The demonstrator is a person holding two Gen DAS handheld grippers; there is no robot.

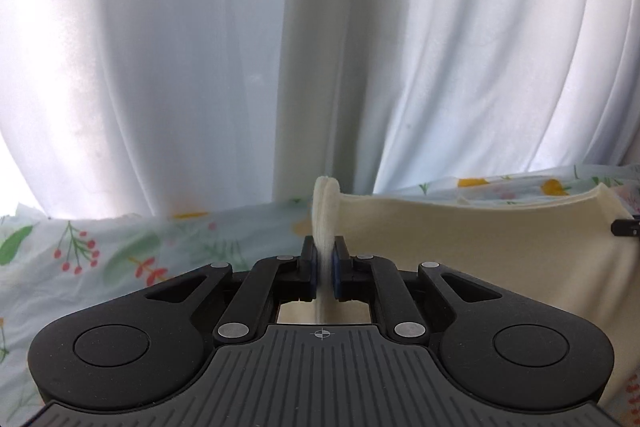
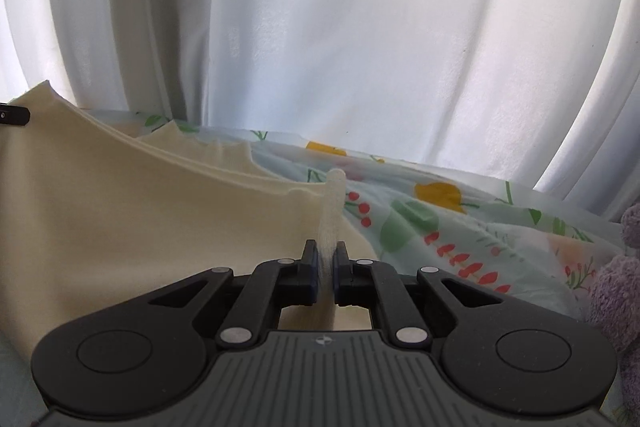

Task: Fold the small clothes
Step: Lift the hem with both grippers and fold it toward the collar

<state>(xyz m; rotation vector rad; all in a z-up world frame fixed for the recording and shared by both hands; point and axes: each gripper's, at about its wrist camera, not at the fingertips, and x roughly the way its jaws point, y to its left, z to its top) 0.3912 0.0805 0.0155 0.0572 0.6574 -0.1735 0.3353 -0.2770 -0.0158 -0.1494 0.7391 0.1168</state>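
garment [image 1: 460, 239] over bedsheet [image 1: 120, 255], curtain [image 1: 320, 47] behind

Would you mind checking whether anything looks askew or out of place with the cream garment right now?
Nothing stands out. The left gripper and right gripper each pinch an edge of the cream garment, which hangs between them over the floral sheet.

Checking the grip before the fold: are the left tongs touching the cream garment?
Touching. The left wrist view shows the left tongs shut on a bunched edge of the cream garment.
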